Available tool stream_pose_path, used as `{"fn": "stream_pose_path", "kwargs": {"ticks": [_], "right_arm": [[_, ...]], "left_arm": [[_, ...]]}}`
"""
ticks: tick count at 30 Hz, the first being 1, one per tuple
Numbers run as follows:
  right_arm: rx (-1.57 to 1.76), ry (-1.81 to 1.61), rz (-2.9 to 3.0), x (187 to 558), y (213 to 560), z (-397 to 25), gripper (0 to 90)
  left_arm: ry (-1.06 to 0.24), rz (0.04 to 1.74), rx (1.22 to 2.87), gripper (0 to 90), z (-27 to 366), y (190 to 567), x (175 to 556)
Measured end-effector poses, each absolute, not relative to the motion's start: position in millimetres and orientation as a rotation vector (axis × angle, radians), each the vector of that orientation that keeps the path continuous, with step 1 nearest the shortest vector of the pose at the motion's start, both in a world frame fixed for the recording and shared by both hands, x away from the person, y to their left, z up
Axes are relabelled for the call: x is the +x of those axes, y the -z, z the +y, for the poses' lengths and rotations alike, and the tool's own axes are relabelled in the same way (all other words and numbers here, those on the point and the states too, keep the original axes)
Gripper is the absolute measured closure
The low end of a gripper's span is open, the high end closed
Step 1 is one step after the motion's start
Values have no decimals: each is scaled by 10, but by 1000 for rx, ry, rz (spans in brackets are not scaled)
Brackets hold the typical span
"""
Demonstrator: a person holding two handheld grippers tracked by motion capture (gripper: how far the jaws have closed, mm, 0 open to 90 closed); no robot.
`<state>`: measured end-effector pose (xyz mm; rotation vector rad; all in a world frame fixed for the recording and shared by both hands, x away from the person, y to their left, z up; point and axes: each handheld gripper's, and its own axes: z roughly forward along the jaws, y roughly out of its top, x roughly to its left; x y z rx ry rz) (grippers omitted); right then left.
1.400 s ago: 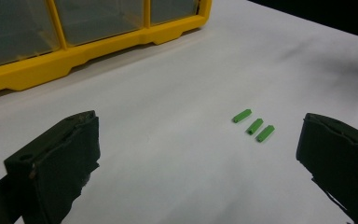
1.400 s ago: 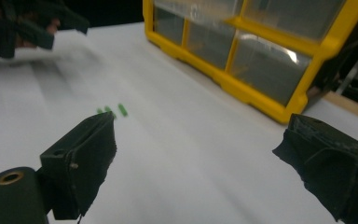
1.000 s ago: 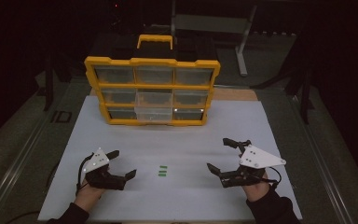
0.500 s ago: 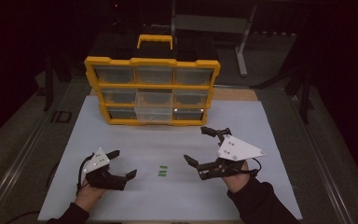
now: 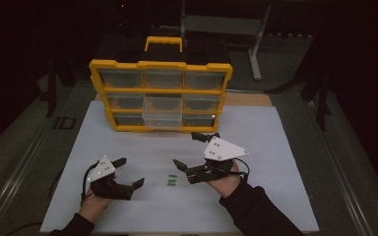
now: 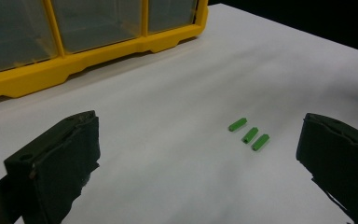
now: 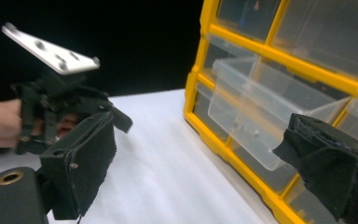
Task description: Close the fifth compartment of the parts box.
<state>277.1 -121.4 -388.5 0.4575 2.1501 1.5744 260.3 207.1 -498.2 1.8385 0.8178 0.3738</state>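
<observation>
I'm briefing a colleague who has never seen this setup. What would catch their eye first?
The yellow organizer stands at the far side of the white mat, with one clear middle drawer pulled out. Three small green pieces lie side by side on the mat, between the open left gripper and the open right gripper.

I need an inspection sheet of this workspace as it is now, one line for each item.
Surface: white sheet covering the table, flat.
Job's things: three green pieces lying side by side; yellow organiser upright, one clear drawer pulled partly out.
Clutter: nothing seen.
Grippers: left gripper open, empty; right gripper open, empty, right of the pieces.
Cables: black cable at the left gripper.
Surroundings: dark; metal frame behind the table.
</observation>
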Motion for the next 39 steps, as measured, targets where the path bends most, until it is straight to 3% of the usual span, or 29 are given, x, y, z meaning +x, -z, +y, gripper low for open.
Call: {"fn": "stream_pose_path", "kwargs": {"ticks": [4, 9, 14, 20, 26, 39], "right_arm": [[500, -1543, 2176, 2841, 4039, -1135, 98], [544, -1503, 2172, 2902, 4208, -1058, 252], [624, -1452, 2210, 2989, 4310, -966, 334], [674, -1401, 2235, 3085, 4379, -886, 650], [718, -1366, 2260, 3195, 4402, -802, 879], [817, -1340, 2178, 3446, 4335, -714, 900]], "left_arm": [[-375, 813, 1840, 0, 2059, 4982, 2599], [-380, 808, 1846, 0, 2048, 4984, 2597], [-375, 806, 1847, 0, 2043, 4990, 2596], [-377, 798, 1852, 0, 2042, 4994, 2596], [-374, 797, 1853, 0, 2036, 4995, 2593], [-373, 786, 1867, 0, 2022, 5009, 2589]]}}
